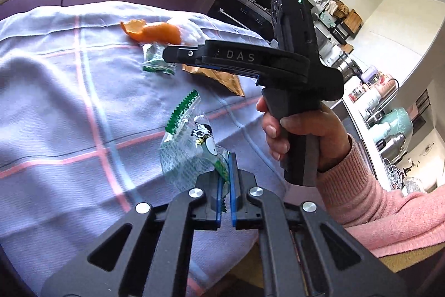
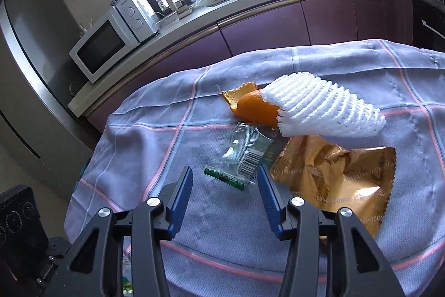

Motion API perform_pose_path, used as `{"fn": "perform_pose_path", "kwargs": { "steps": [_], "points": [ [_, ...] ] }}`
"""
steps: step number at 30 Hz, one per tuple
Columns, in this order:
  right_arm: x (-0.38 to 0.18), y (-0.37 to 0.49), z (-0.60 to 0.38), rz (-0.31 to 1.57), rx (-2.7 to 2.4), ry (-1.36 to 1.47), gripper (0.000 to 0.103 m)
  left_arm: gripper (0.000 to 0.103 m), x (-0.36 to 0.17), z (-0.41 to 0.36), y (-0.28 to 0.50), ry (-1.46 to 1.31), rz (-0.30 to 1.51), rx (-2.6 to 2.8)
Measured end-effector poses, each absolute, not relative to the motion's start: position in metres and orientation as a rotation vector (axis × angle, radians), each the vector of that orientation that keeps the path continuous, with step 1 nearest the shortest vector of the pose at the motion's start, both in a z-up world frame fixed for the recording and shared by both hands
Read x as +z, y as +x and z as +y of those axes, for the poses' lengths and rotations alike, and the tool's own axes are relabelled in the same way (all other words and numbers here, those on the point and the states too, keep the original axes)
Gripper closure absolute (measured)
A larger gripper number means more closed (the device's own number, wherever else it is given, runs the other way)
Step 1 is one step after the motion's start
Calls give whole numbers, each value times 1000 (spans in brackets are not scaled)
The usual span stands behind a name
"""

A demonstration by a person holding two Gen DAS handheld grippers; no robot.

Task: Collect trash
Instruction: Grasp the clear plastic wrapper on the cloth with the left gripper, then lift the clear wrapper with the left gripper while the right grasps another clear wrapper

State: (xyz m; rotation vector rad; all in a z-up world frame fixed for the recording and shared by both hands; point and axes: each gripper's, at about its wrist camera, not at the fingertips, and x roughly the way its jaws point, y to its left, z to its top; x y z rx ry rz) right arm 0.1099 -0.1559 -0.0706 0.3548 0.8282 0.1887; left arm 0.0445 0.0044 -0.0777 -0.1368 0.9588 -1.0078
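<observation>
Covering the kitchen table, a checked cloth (image 2: 222, 235) lies under left gripper (image 1: 225, 171) pinching wrapper (image 1: 192, 146), right gripper (image 2: 225, 180) agape

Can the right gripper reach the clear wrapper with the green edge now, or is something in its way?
Probably yes. The right gripper is open, and the clear wrapper lies flat just beyond its fingertips, with nothing between them.

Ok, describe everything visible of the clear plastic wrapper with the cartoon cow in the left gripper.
The clear crinkled plastic wrapper with a cartoon cow has a green zigzag-cut end seal, fine printed text and green patches. It is empty-looking and crumpled. Its lower end is pinched between the left gripper's blue-padded fingers; the rest sticks up, above the lilac checked tablecloth.
</observation>
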Motion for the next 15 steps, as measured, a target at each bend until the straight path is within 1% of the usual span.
{"fn": "perform_pose_path", "kwargs": {
  "steps": [6,8,9,10,13,15],
  "points": [
    [-81,127,-150,865,131,345,56,99,-65,49,49,-167,912,-907],
    [-86,130,-150,875,117,349,63,99,-62,67,48,-175,904,-867],
    [-88,131,-151,873,118,361,71,99,-60,75,48,-177,899,-846],
    [-89,130,-151,868,122,370,74,99,-58,81,49,-181,896,-825],
    [-86,128,-148,853,125,370,81,98,-58,102,51,-199,888,-767],
    [-84,127,-145,849,139,372,82,98,-57,115,54,-200,881,-730]
  ]
}}
